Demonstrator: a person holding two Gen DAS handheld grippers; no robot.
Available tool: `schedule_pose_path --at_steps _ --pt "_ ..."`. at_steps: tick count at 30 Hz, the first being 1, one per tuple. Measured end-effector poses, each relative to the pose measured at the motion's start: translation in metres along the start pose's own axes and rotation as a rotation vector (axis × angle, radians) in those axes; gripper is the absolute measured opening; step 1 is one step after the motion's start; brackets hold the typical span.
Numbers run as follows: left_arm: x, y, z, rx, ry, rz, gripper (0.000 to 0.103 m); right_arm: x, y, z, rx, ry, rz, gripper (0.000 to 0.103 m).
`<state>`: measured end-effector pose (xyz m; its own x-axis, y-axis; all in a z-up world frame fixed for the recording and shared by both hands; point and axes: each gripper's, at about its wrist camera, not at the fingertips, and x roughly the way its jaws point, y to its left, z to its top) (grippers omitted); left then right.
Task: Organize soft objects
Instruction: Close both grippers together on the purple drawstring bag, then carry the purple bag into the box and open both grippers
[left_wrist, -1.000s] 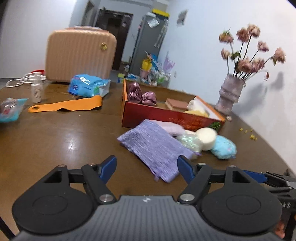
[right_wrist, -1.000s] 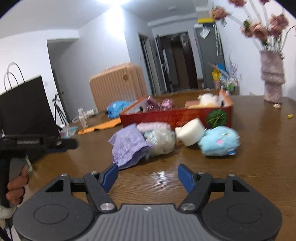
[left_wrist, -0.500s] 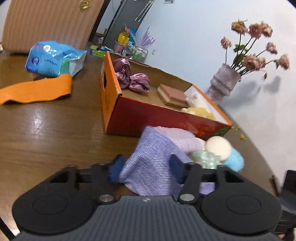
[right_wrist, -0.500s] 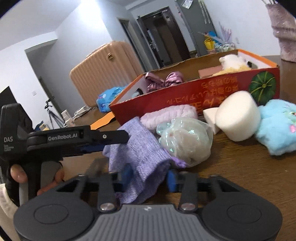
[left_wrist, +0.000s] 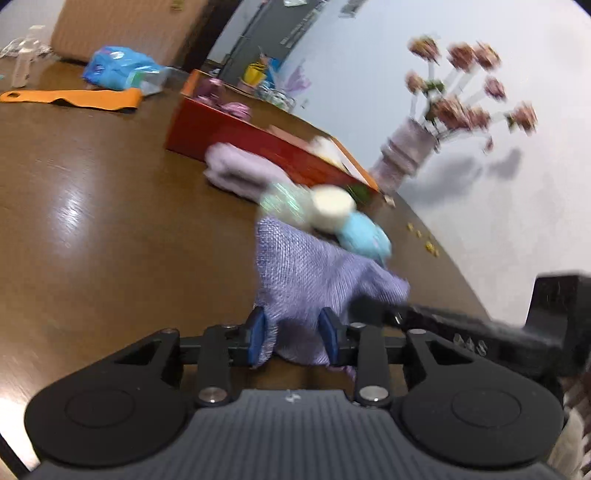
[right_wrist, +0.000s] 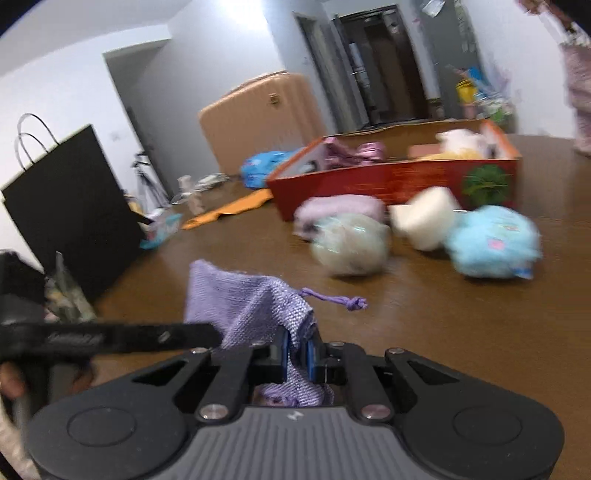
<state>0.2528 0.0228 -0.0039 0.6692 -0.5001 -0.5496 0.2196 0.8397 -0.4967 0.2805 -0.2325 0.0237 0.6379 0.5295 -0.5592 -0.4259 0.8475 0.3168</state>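
Both grippers hold one purple woven drawstring pouch (left_wrist: 314, 273), lifted off the brown table. My left gripper (left_wrist: 293, 334) is shut on one edge of it. My right gripper (right_wrist: 297, 354) is shut on its other end (right_wrist: 243, 306), with the cord trailing right. On the table lie a pink folded cloth (right_wrist: 340, 208), a shiny pale ball (right_wrist: 351, 245), a white sponge cylinder (right_wrist: 430, 218) and a blue plush toy (right_wrist: 493, 247). Behind them stands the red cardboard box (right_wrist: 391, 181) with soft things inside.
A vase of dried flowers (left_wrist: 410, 155) stands at the table's far right. An orange strap (left_wrist: 74, 98), a blue packet (left_wrist: 118, 70) and a beige suitcase (right_wrist: 258, 118) are far left. A black paper bag (right_wrist: 70, 206) stands at the left edge.
Both grippers closed on the purple pouch and pulled it up and back from the pile toward the near table edge. The other soft things stay by the box.
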Motion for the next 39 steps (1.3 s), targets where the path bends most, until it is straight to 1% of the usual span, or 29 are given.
schedule_pose_path --at_steps 2,4,7,8,10,11,12,14,17,21,23,26,29,30,31,33,35,36,37,39 --pt "0.004 -0.016 -0.008 0.039 0.011 0.022 0.03 -0.008 -0.001 -0.007 0.015 -0.02 -0.036 0.01" --pt "0.006 -0.026 -0.012 0.07 0.016 0.042 0.028 -0.013 0.005 -0.014 -0.016 -0.044 -0.064 0.01" --pt "0.007 -0.035 -0.015 0.083 0.023 0.038 0.029 -0.016 0.013 -0.02 -0.041 -0.07 -0.081 0.012" --pt "0.007 -0.036 -0.016 0.086 0.021 0.041 0.03 -0.015 0.013 -0.021 -0.047 -0.074 -0.09 0.012" --pt "0.006 -0.034 -0.022 0.089 0.02 0.055 0.03 -0.012 0.012 -0.025 -0.047 -0.066 -0.117 0.012" --pt "0.005 -0.033 -0.023 0.084 0.018 0.064 0.028 -0.01 0.011 -0.027 -0.041 -0.062 -0.122 0.012" --pt "0.004 -0.031 -0.024 0.079 0.015 0.069 0.021 -0.009 0.009 -0.029 -0.034 -0.057 -0.123 0.012" --pt "0.001 -0.027 -0.026 0.069 0.015 0.067 0.013 -0.008 0.008 -0.031 -0.026 -0.054 -0.117 0.012" --pt "-0.003 -0.025 -0.021 0.056 0.008 0.058 0.011 -0.008 0.007 -0.028 -0.025 -0.06 -0.092 0.011" --pt "-0.01 -0.028 0.001 0.074 -0.047 0.045 0.009 -0.012 0.012 -0.012 -0.039 -0.098 -0.055 0.011" --pt "-0.013 -0.03 0.02 0.089 -0.084 0.031 0.009 -0.014 0.014 0.004 -0.047 -0.129 -0.035 0.01" --pt "-0.017 -0.035 0.063 0.131 -0.145 0.012 0.009 -0.015 0.015 0.043 -0.086 -0.172 -0.011 0.01" --pt "-0.007 -0.034 0.119 0.152 -0.179 -0.009 0.009 -0.002 0.015 0.099 -0.154 -0.207 -0.009 0.01" --pt "0.002 -0.031 0.144 0.15 -0.18 -0.008 0.008 0.005 0.014 0.117 -0.165 -0.21 -0.01 0.01" --pt "0.01 -0.029 0.161 0.145 -0.181 -0.003 0.009 0.016 0.011 0.138 -0.171 -0.205 -0.008 0.01" --pt "0.037 -0.016 0.202 0.106 -0.155 0.006 0.008 0.047 0.003 0.178 -0.168 -0.162 0.001 0.01" --pt "0.07 0.001 0.231 0.072 -0.129 0.036 0.008 0.088 -0.006 0.214 -0.171 -0.107 -0.025 0.01" --pt "0.091 0.011 0.244 0.049 -0.099 0.059 0.008 0.107 -0.012 0.228 -0.16 -0.077 -0.033 0.01" --pt "0.109 0.018 0.253 0.044 -0.073 0.081 0.008 0.132 -0.019 0.242 -0.147 -0.031 -0.044 0.01" --pt "0.144 0.033 0.263 0.056 -0.018 0.151 0.009 0.174 -0.031 0.26 -0.132 0.041 -0.067 0.01"
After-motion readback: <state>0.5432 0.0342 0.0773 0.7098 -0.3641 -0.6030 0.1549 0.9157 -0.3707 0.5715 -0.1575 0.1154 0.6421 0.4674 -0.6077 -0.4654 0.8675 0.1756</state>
